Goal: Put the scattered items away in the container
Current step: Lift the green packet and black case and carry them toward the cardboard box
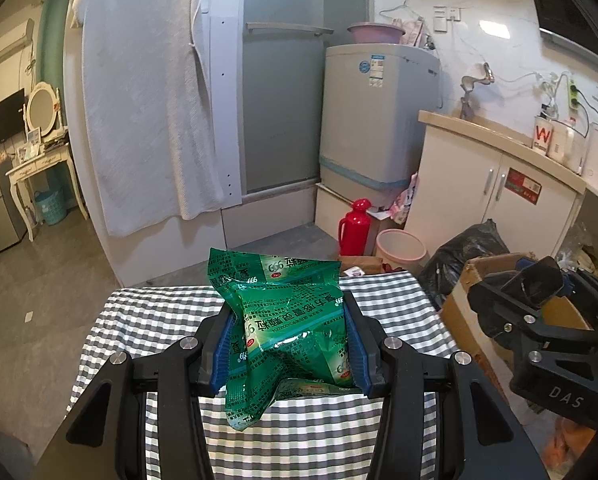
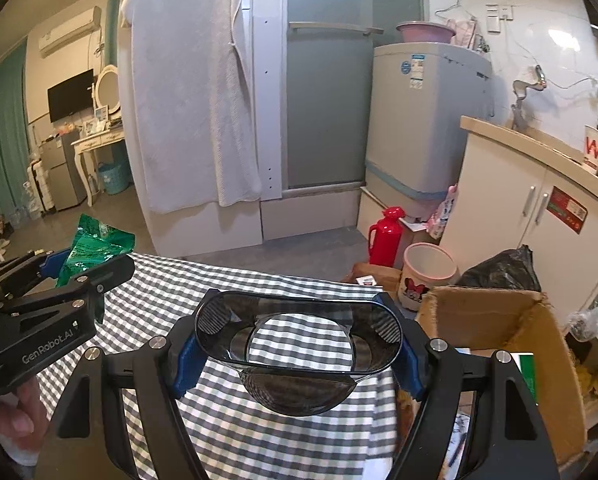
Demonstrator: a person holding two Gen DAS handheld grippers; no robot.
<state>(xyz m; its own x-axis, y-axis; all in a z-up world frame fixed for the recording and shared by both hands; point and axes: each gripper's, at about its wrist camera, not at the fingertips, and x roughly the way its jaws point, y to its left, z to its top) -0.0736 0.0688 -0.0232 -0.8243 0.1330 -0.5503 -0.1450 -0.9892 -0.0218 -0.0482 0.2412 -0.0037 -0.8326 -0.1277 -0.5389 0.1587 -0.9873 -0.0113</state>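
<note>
My left gripper (image 1: 289, 344) is shut on a crumpled bunch of green medicine sachets (image 1: 283, 320), held above the checked tablecloth (image 1: 151, 320). The same sachets (image 2: 95, 248) and the left gripper (image 2: 75, 268) show at the left of the right wrist view. My right gripper (image 2: 299, 344) is shut on a dark see-through oval cup (image 2: 299, 348), its blue pads pressing the rim on both sides, above the cloth's (image 2: 291, 440) right part. From the left wrist view the right gripper (image 1: 539, 280) and the dark cup (image 1: 537, 282) hang over an open cardboard box (image 1: 467, 320).
The cardboard box (image 2: 539, 320) stands at the table's right edge with some items inside. Beyond it sit a black bag (image 2: 503, 268), a pink bin (image 2: 427, 272), a red thermos (image 2: 387, 236) and a white cabinet (image 2: 519, 216). A hand (image 2: 19, 412) holds the left gripper.
</note>
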